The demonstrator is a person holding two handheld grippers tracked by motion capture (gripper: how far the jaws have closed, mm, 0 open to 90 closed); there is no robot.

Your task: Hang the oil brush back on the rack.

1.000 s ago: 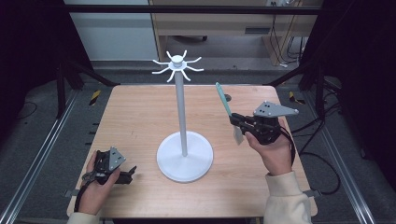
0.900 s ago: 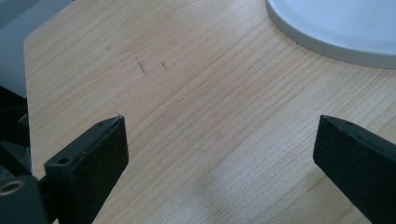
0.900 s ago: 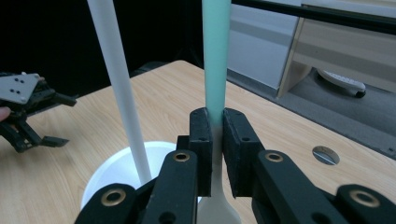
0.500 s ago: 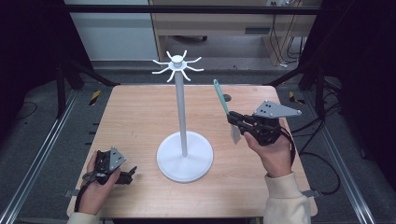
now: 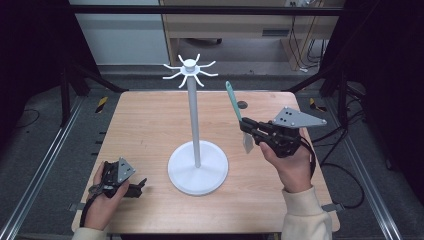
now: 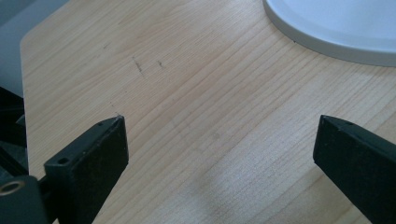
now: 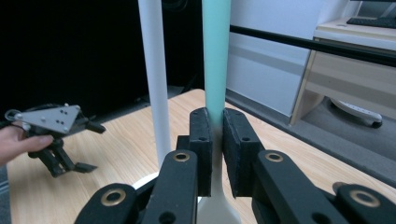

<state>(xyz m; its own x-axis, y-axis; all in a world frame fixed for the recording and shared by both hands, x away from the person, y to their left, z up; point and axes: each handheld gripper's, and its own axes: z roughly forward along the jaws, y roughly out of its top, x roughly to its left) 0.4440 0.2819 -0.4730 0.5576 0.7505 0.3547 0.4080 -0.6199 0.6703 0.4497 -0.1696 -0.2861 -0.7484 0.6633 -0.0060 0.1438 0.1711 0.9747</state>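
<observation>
Keep your right tongs [image 5: 248, 125] clamped on the mint-green-handled white spatula [image 5: 235, 106], upright; lift its top toward the white hook stand [image 5: 192, 117]. Left tongs [image 5: 138, 186] rest open.

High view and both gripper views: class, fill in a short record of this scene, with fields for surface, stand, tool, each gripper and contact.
surface: wooden table
stand: white stand, round base, hooks at the top, upright mid-table
tool: spatula, teal handle up, pale blade down
right gripper: shut on spatula, held above the table
left gripper: open, nothing between the jaws, low by the near left edge
contact: spatula apart from the stand
</observation>
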